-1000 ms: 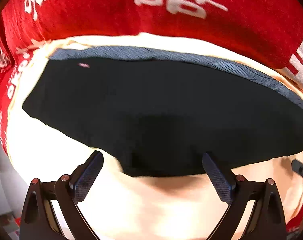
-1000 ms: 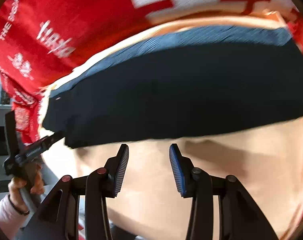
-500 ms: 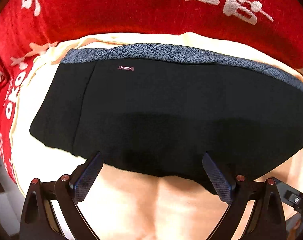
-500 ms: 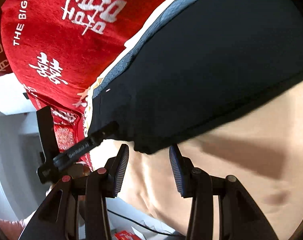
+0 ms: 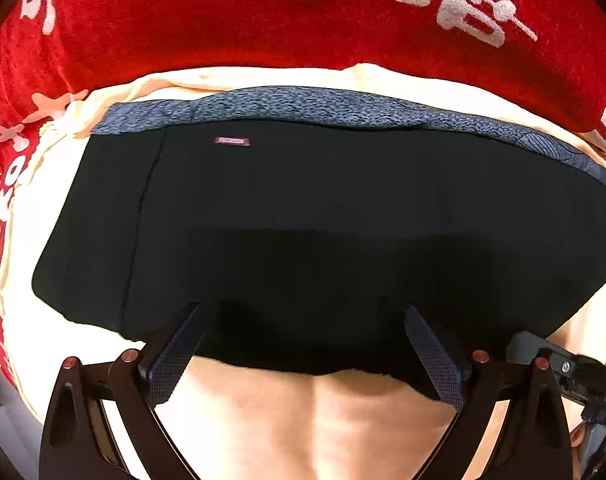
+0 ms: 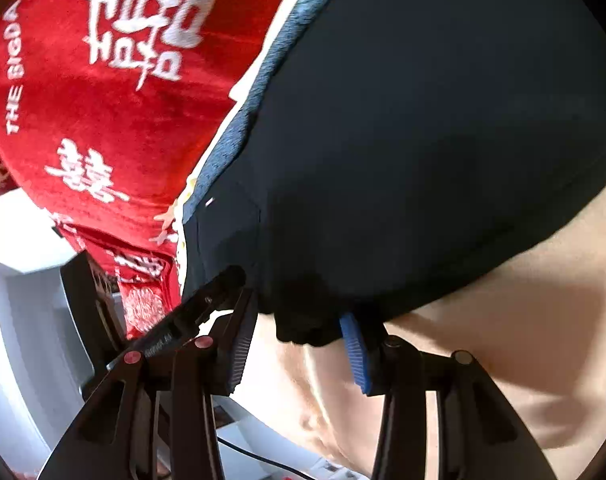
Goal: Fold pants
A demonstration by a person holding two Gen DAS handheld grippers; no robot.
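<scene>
Two grippers sit at the near hem of the black pants (image 5: 323, 216), which lie flat on a cream sheet (image 5: 343, 420) with a red printed blanket (image 5: 223, 20) beyond it. Furthest left on the garment is a vertical seam and a small label (image 5: 232, 141); along the far edge runs a grey-blue knit band (image 5: 343, 108). The left gripper (image 5: 303, 344) points down over the near edge with its jaws spread wide, the hem lying between the pads but nothing pinched. To its right, the right gripper (image 6: 299, 344) comes in at a slant on a bunched corner of the same hem; its jaws are closing with that dark fold between them, and the pads do not look pressed on it yet. The cloth looks light, thin and limp, likely a little stretchy, so it should drape and sag wherever it is unsupported and may slide over the smooth sheet. A hold at both near corners, catching all layers, seems the safest, lifted evenly so the fold lands square
</scene>
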